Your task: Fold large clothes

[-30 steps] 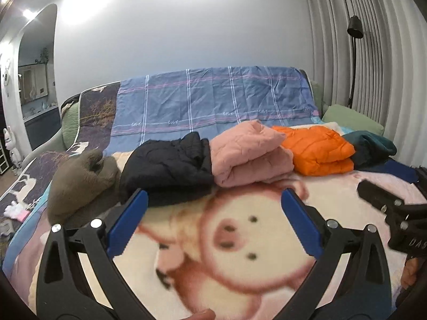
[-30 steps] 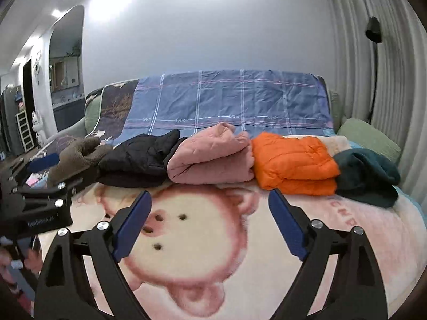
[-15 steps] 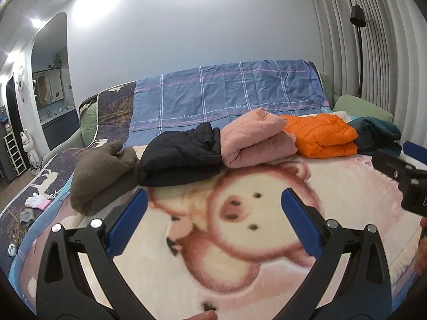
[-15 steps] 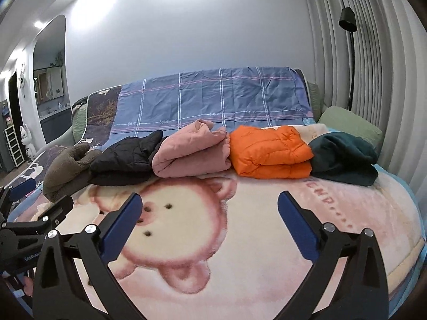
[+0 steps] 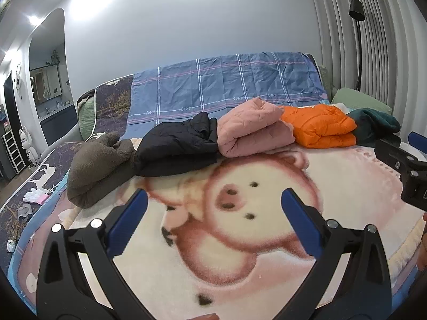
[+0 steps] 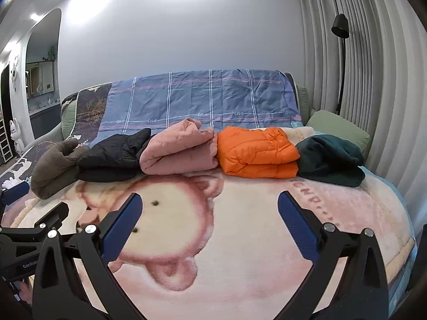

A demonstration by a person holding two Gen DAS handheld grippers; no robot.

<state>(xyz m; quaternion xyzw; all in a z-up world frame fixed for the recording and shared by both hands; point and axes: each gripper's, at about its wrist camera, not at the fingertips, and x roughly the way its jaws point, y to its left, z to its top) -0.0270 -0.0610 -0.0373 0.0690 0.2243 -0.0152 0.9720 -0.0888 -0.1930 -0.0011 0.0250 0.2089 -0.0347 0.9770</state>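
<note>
5 folded garments in a row on the bed: 1 brown fleece (image 6: 56, 165), 1 black jacket (image 6: 114, 157), 1 pink jacket (image 6: 178, 152), 1 orange jacket (image 6: 256, 152), 1 teal fleece (image 6: 331, 160). 1 pig blanket (image 6: 226, 240), 1 plaid sheet (image 6: 202, 98), 1 green pillow (image 6: 339, 126), 1 floor lamp (image 6: 341, 50).

A black floor lamp (image 6: 340, 29) stands beside grey curtains (image 6: 373, 66).

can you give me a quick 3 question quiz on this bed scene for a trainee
1. Multiple choice: which folded garment lies directly between the black jacket and the orange jacket? A teal fleece B pink jacket C brown fleece
2. True or false: the left gripper is clamped on a garment.
3. Fill in: the garment at the right end of the row, beside the green pillow, is ___ in colour.

Key: 1 B, the pink jacket. 2 false; both it and the right gripper are open and empty. 3 teal, the teal fleece.
</note>
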